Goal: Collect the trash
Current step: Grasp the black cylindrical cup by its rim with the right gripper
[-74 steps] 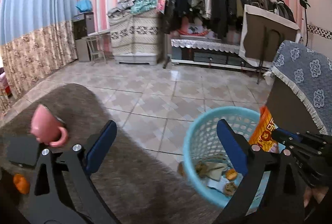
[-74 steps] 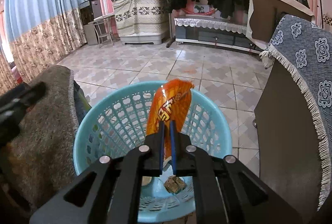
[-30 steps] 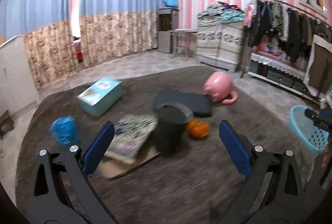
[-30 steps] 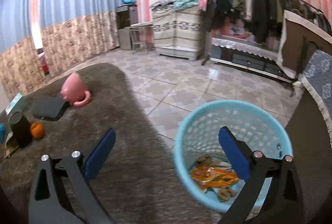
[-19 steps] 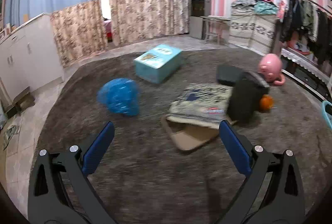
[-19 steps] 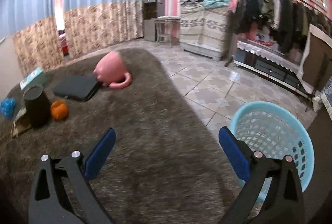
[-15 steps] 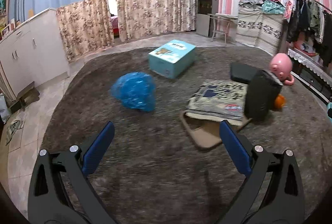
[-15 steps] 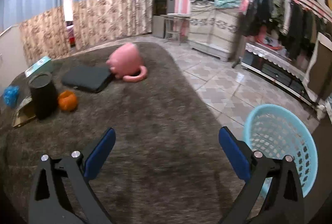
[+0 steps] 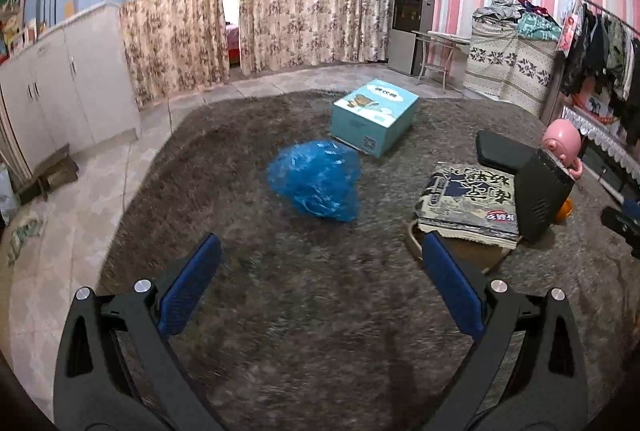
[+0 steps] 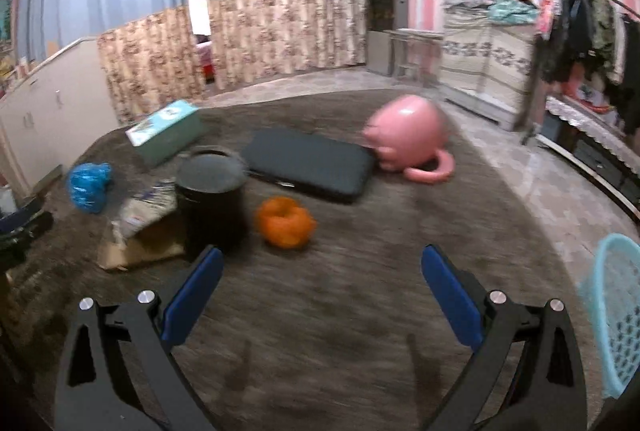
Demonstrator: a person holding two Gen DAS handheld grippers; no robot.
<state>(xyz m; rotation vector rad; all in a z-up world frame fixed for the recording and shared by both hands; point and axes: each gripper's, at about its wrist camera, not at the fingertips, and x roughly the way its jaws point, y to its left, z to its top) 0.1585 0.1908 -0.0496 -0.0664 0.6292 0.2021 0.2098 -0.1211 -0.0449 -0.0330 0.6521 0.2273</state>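
A crumpled blue plastic bag (image 9: 316, 178) lies on the brown rug ahead of my left gripper (image 9: 318, 283), which is open and empty above the rug. The bag also shows in the right wrist view (image 10: 88, 187) at the far left. An orange crumpled piece (image 10: 285, 221) lies on the rug just ahead of my right gripper (image 10: 318, 283), which is open and empty. The light blue basket (image 10: 614, 311) stands at the right edge of the right wrist view, off the rug's edge.
On the rug are a teal box (image 9: 374, 116), a printed packet on cardboard (image 9: 468, 203), a black cylinder (image 10: 212, 199), a flat black case (image 10: 310, 163) and a pink mug (image 10: 408, 139) on its side. White cabinets (image 9: 60, 91) stand left; a clothes rack (image 10: 592, 31) right.
Both grippers have swung left, away from the basket and over the rug. The blue bag has come to the middle of the left view. The right gripper let go of an orange wrapper into the basket earlier.
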